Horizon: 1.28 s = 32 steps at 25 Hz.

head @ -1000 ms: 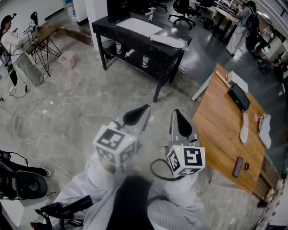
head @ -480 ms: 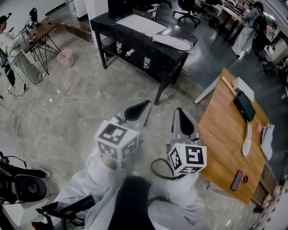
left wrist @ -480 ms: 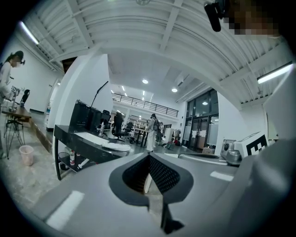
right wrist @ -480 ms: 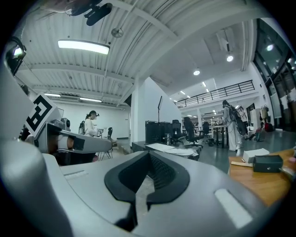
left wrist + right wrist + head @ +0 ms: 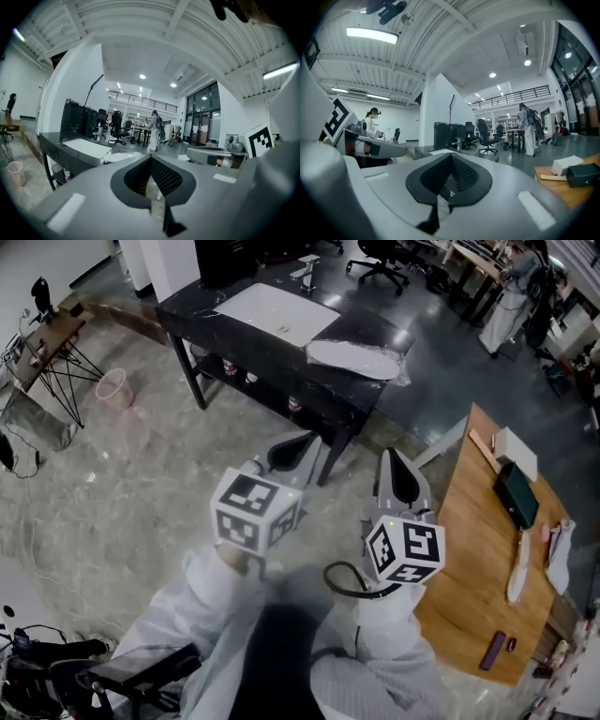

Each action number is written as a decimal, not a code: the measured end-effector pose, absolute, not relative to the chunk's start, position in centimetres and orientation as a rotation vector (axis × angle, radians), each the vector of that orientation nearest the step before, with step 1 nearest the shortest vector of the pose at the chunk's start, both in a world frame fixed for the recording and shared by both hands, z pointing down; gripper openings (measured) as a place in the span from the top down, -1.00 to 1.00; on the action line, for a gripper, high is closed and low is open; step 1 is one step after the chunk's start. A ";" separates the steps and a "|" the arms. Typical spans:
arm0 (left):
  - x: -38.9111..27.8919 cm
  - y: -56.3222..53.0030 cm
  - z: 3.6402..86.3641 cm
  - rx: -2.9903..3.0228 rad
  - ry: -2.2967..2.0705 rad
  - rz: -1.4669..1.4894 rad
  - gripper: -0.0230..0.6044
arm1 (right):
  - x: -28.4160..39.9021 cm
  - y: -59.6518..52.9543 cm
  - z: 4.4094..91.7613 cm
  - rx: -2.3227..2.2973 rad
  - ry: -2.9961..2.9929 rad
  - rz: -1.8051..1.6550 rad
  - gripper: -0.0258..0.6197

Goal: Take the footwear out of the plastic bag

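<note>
Where the black counter ends on the right, one plastic bag lies flat by the near edge, crinkled and clear, with a long, pale, oval shape inside it. Whether that is the footwear cannot be made out from here. One white rectangular sheet covers the middle of that counter. Three small containers stand on its lower shelf.

Both grippers are held over the grey stone floor, well apart from the bag. The left gripper has its jaws pressed together on nothing, and so has the right gripper. Each is grey and smooth with dark ribbed pads.

At the right stands one wooden counter. Near its far edge lie two long white flat shapes, one dark case and one white box.
</note>
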<state>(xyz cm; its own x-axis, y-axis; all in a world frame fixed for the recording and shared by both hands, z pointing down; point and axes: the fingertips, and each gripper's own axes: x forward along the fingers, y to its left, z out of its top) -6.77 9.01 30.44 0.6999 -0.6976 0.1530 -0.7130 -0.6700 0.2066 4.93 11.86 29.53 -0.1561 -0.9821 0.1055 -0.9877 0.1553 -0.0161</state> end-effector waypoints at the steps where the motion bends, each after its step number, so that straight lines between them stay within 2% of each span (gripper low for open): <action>1: -6.4 7.2 30.7 2.658 -1.119 0.098 0.93 | 5.5 10.1 29.7 2.006 -2.324 0.134 0.88; 19: 2.4 -25.1 38.4 2.448 -1.128 0.197 0.93 | 16.4 -22.4 37.7 1.852 -2.310 0.405 0.86; 26: 5.1 -30.4 41.2 2.384 -1.097 0.280 0.92 | 19.1 -28.1 40.6 1.834 -2.271 0.525 0.79; 32: 5.4 -31.4 43.2 2.316 -0.991 0.324 0.82 | 19.7 -29.3 42.0 1.723 -2.313 0.664 0.79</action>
<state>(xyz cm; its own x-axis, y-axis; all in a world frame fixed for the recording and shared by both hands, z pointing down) 5.36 -31.38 43.24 0.6925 -0.5769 0.4332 -0.7213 -0.5465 0.4254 19.72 -29.29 41.99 -0.3113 -0.8616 0.4010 -0.9430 0.2280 -0.2423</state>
